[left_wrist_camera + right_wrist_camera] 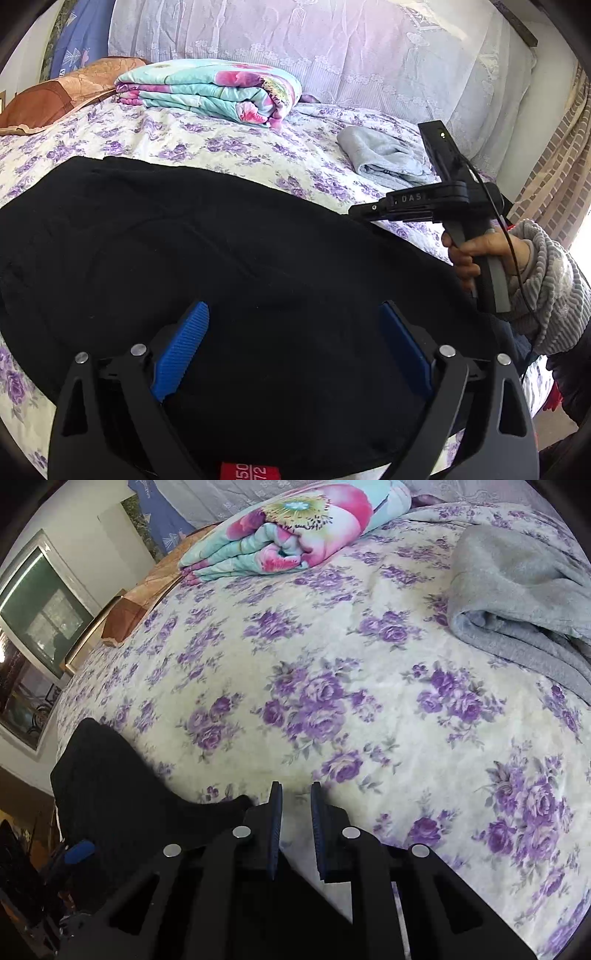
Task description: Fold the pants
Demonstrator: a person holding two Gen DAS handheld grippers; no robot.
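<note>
Left wrist view, from the left:
- Resting at the far left edge of the bed: a brown pillow (55, 99).
- Sitting beside it, farther back on the purple-flowered bedspread (166, 136): a folded floral blanket (207, 92).
- Lying flat across the near part of the bed and taking up most of the view: the black pants (221, 251).
- Hovering over the near portion of the pants: the left gripper (291, 332), spread wide, blue pads (181, 354) standing well apart and pinching nothing.
- Lying bunched to the right, well apart from the pants: a grey garment (380, 155).
- Reaching in from the right and meeting the pants' right edge at the tip: the right gripper (356, 213).
- Gripping its handle: a hand (480, 254) in a grey ribbed sleeve (546, 280).

Right wrist view, from the left:
- Hanging on the wall at the far left: a framed pane (40, 613).
- Spreading in from the lower left and reaching up to the left finger of the right gripper: the black pants.
- Standing nearly pressed together, with only a narrow gap: the right gripper's pads, with bedspread showing through at the tips and something dark showing lower down.
- Not possible to tell whether fabric is being pinched there.
- Lying at the upper right, well clear of the gripper: the grey garment.
</note>
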